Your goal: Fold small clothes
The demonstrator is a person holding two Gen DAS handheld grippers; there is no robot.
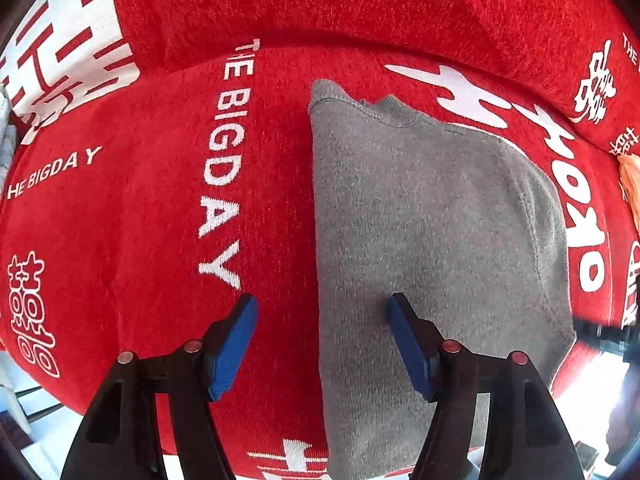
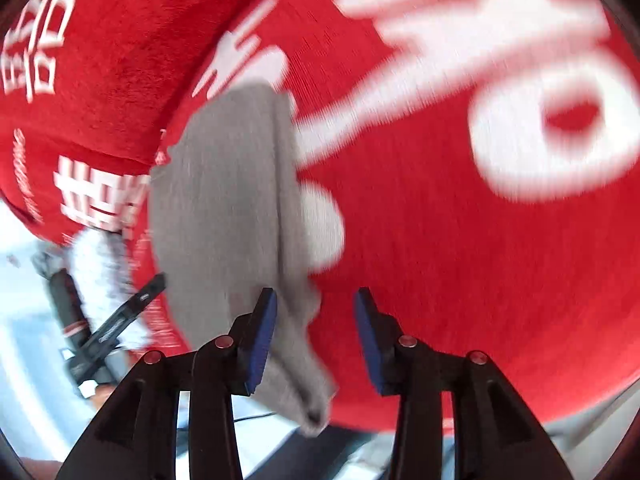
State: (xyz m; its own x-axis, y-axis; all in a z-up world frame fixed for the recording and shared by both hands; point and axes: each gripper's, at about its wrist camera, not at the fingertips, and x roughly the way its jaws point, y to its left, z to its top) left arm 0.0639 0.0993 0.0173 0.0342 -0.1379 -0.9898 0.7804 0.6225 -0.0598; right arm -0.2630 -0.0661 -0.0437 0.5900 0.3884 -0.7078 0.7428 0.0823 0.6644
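Observation:
A small grey knit garment [image 1: 432,232] lies folded lengthwise on a red blanket [image 1: 140,220] with white lettering. My left gripper [image 1: 322,308] is open and hangs above the garment's straight left edge, one blue pad on each side of it. In the blurred right wrist view the same grey garment [image 2: 224,200] lies to the left. My right gripper [image 2: 316,304] is open over its near corner, which hangs off the blanket's front edge. Neither gripper holds anything.
The red blanket [image 2: 460,280] covers a cushioned seat with a backrest [image 1: 360,8] behind. An orange cloth [image 1: 632,188] lies at the far right. The left gripper's body [image 2: 116,328] shows at the left of the right wrist view, over a pale floor.

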